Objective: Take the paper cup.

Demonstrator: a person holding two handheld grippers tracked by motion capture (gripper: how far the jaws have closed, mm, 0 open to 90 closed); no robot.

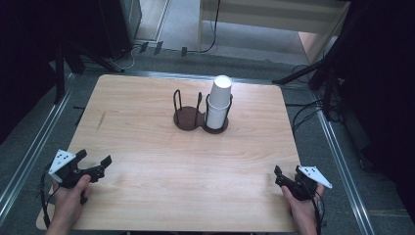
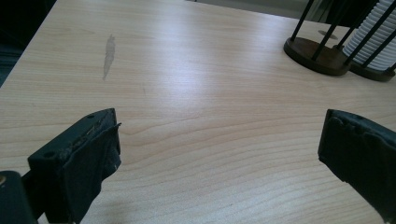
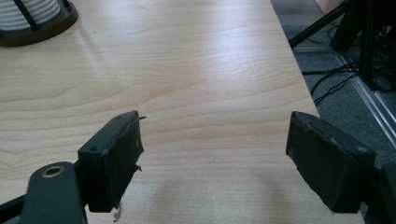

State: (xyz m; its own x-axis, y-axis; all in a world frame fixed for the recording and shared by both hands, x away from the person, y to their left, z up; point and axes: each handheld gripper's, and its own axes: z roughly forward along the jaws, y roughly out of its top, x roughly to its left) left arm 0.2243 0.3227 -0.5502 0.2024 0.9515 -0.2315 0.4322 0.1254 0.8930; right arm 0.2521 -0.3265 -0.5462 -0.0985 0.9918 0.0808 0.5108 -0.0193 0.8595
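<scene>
A dark brown two-ring cup holder (image 1: 187,119) with wire uprights stands at the table's middle, toward the far side. Its left ring is empty; its right ring holds a stack of white paper cups (image 1: 219,102). My left gripper (image 1: 94,157) hovers over the near left corner of the table, open wide, nothing between its jaws. My right gripper (image 1: 288,172) is near the front right corner, also open and holding nothing. In the left gripper view the gripper (image 2: 219,135) faces bare wood, with the holder (image 2: 317,53) and cups (image 2: 376,37) far off at the upper right. In the right gripper view the gripper (image 3: 215,135) also faces bare wood, the cups (image 3: 28,11) at the upper left.
The light wooden table (image 1: 147,147) has a faint grey smear (image 2: 109,56) on its left half. Its right edge (image 3: 299,79) lies close to my right gripper, with grey floor and cables beyond. Metal rails and black stands flank the table.
</scene>
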